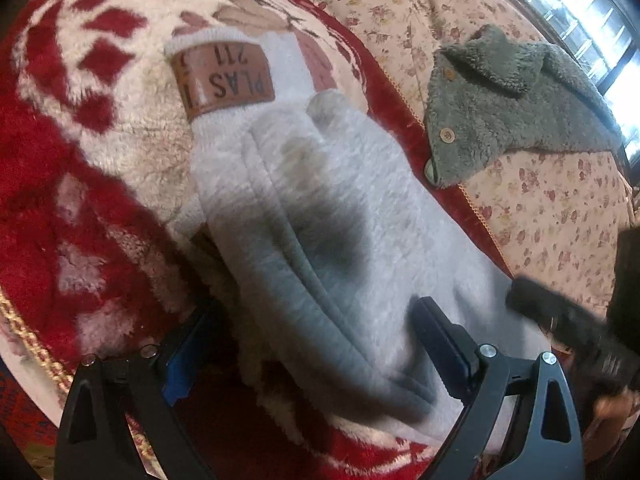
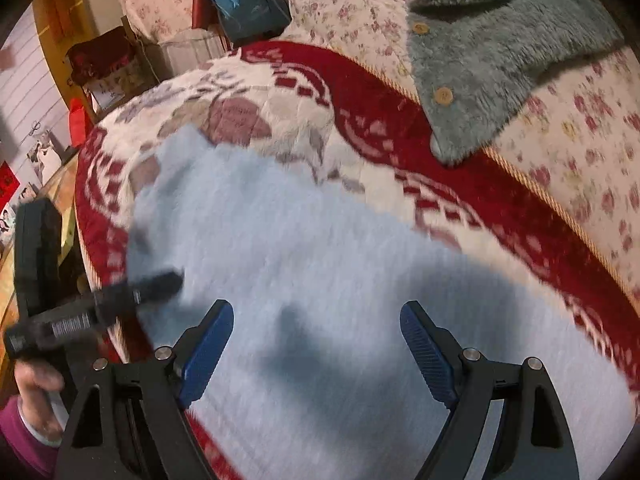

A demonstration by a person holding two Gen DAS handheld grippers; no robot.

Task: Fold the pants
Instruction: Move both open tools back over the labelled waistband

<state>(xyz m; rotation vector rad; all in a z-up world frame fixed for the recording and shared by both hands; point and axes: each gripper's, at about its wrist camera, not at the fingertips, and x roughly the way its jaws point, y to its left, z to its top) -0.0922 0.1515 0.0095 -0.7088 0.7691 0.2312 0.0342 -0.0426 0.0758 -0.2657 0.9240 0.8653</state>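
Only in the left view, the pants [image 1: 320,216] show a brown patch [image 1: 224,80].

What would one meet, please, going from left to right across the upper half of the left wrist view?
Red and cream blanket → brown patch on the pants cuff → floral bedspread → grey-green fleece jacket → bright window.

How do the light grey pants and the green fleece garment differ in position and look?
The pants lie on the red-and-cream blanket between the open left gripper fingers; the green fleece garment lies farther off, mostly on the floral cover. The pants carry a brown leather patch; the fleece garment has wooden buttons. Both look plush.
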